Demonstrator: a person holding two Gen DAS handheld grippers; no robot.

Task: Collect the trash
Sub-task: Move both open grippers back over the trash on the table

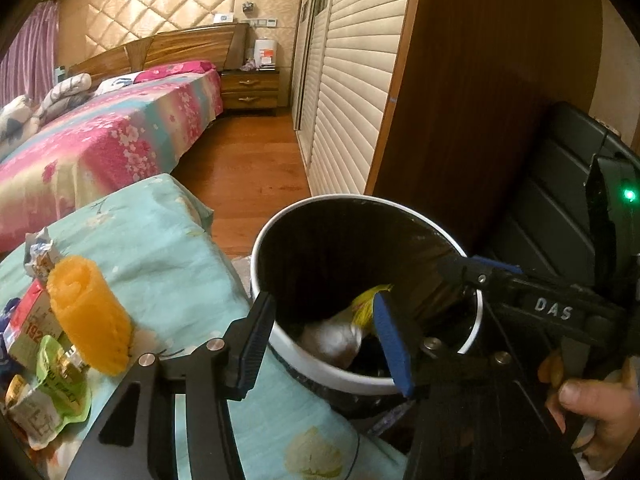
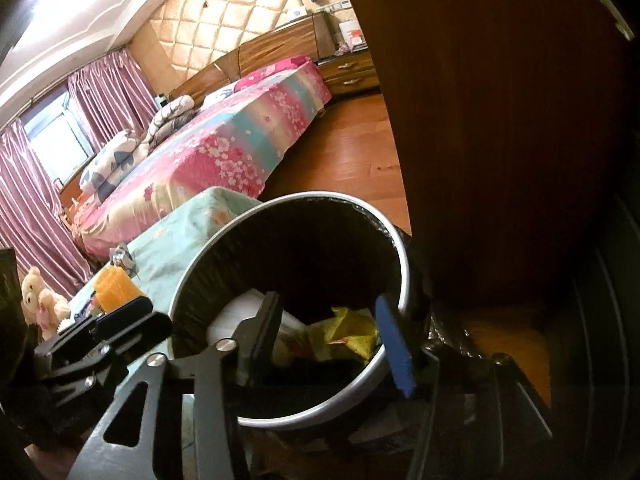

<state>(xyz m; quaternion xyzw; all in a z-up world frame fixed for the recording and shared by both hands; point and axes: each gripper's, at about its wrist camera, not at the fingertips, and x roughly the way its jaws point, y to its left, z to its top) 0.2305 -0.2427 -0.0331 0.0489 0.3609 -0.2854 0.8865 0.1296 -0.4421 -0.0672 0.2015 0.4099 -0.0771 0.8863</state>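
Both the left gripper (image 1: 324,344) and right gripper (image 2: 332,344) hang half-open, jaws empty, over the round white-rimmed black-lined bin (image 1: 362,386). Next I'd swing left for the yellow foam-net roll (image 1: 89,316) on the teal-clothed worktop (image 1: 172,248), pinching it gently.

My left gripper (image 1: 324,344) is matte black plastic with angular, cut-out arms; round silver screws sit at the finger pivots; one finger carries a ribbed black pad, the other a blue foam pad (image 1: 394,350); my right gripper (image 2: 334,340) is built alike, black frame, silver screws, one blue pad (image 2: 394,346); seen from the left camera its body bears raised pale letters reading DAS, with a green light (image 1: 629,194) glowing on the housing above; a thin black cable runs beneath; my right hand (image 1: 596,412) is bare.
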